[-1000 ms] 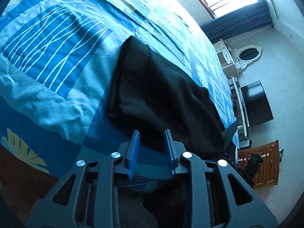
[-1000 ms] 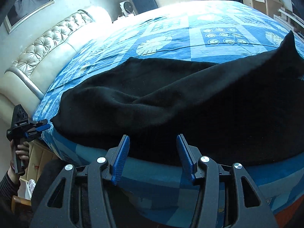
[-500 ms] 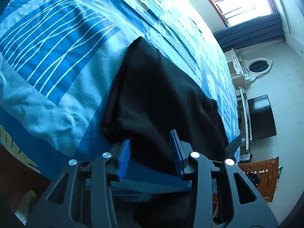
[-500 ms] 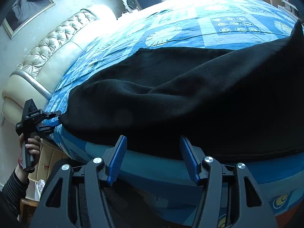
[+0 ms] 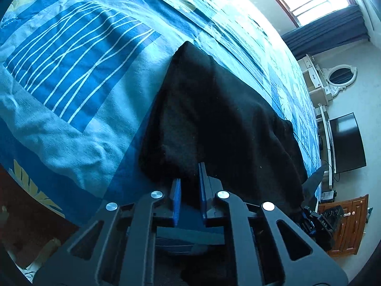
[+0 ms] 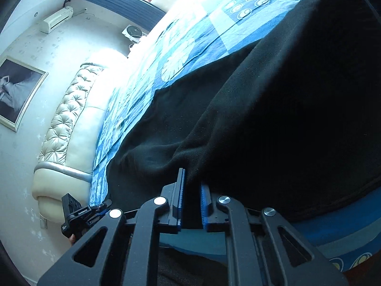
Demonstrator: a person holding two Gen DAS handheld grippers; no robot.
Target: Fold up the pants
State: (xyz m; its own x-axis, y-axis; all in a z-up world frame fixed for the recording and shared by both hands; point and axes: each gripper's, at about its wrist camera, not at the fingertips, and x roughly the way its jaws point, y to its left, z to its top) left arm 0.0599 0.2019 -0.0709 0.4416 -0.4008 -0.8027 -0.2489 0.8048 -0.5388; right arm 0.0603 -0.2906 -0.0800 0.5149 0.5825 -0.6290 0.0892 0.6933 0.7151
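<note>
The black pants lie spread along the near edge of the bed, on a blue patchwork bedspread with white line and leaf patterns. In the left wrist view they run from the claw at 6 o'clock up toward 12 and off to 3 o'clock; in the right wrist view they fill the frame from 6 round to 2 o'clock.

The left gripper has its blue pads drawn close together, with the near hem of the dark cloth pinched between them at one end of the garment. Its jaws are closing on that fold at this moment. The right gripper is nearly fully closed, and a ridge of black fabric rises from between its pads, so it has hold of the edge at the other end.

Both claws take the same long edge, which I judge is so that the cloth can be lifted evenly and carried over itself for a fold without sagging in the middle.

The left tool also shows at 8 o'clock in the right view, with small white lettering on its body too small to read. At 4 o'clock in the left view the other tool bears letters that may read "DAS", but I cannot be sure.
</note>
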